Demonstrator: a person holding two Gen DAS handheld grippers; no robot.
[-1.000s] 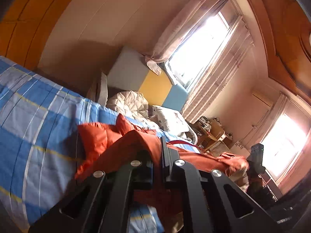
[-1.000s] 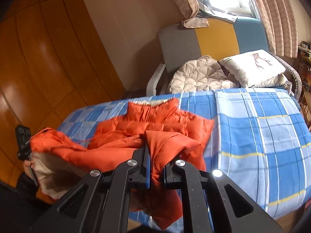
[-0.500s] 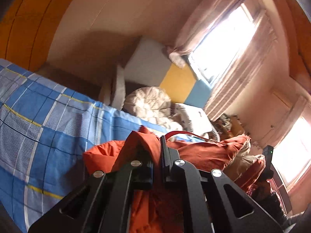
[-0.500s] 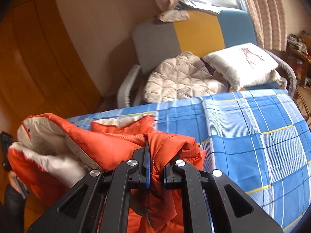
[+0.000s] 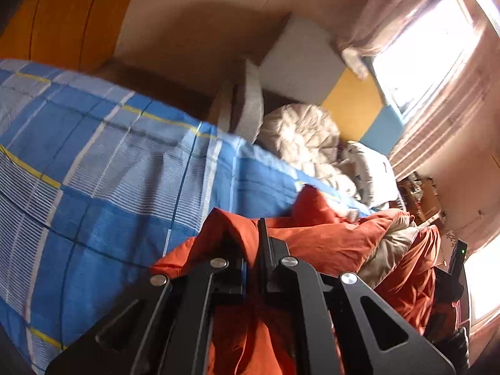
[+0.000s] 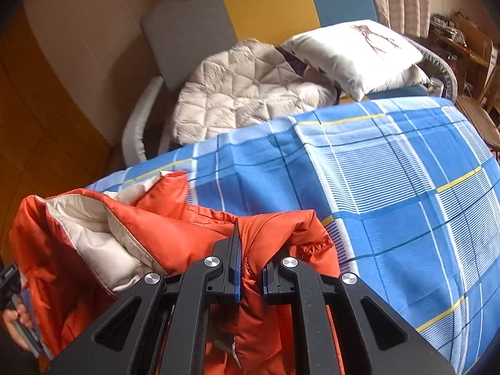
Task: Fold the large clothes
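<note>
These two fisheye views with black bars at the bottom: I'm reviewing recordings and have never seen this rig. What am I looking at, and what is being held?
There is no robot here. A person holds a two-finger clamp in each hand, and each clamp carries a wide-angle camera looking forward along its fingers. The black bars are those fingers.

One picture comes from the left gripper, the other from the right gripper. Both are shut on the same orange padded jacket, which has a cream lining turned outward. The jacket hangs bunched between them at the near edge of a bed with a blue checked sheet.

Behind the bed stands a chair holding a quilted cushion and a white pillow, beside a curtained window.
</note>
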